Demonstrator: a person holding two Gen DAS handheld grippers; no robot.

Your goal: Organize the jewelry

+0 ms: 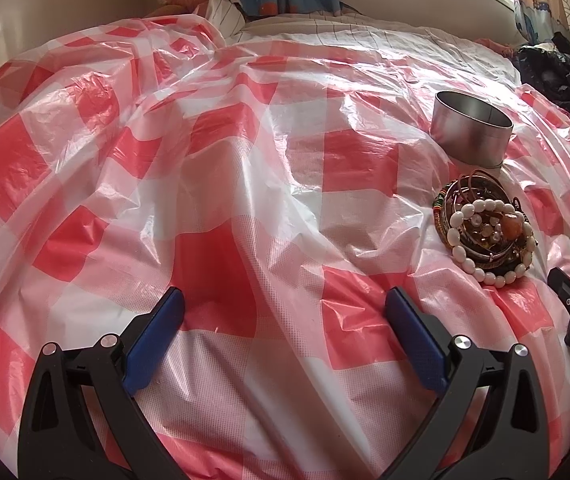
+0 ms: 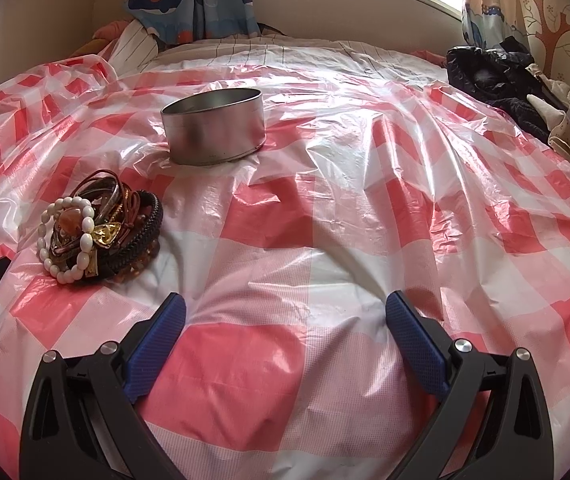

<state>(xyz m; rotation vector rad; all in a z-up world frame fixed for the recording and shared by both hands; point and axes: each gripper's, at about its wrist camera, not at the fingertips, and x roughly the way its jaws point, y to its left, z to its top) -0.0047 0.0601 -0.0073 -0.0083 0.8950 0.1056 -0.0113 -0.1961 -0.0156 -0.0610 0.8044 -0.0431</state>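
Task barely begun, by the look of it. Metal tin (image 2: 215,130) stands upright on the red/white check plastic sheet (image 2: 345,200), lid off; the bit of inside wall in view looks bare, floor of tin hidden, so can't confirm it's empty. All jewelry seen sits in one heap (image 2: 99,230) on the sheet, near the tin but apart from it, on its near side. Nothing gripped.

Left gripper (image 1: 285,308): fingers spread wide, nothing between, low over sheet w/ heap off to its right. Right gripper (image 2: 285,314): same, spread wide & empty, heap off to its left. Heap lies between the two.

Counts: 1 tin, 1 heap. In heap: 1 white bead bracelet (image 1: 489,236) on top, 1 dark braided band (image 2: 145,236) at least, 1 amber-bead strand underneath, several thin bangles/cords – too tangled for exact no. 2 grippers

Left to do, judged: whole heap into tin, pc by pc
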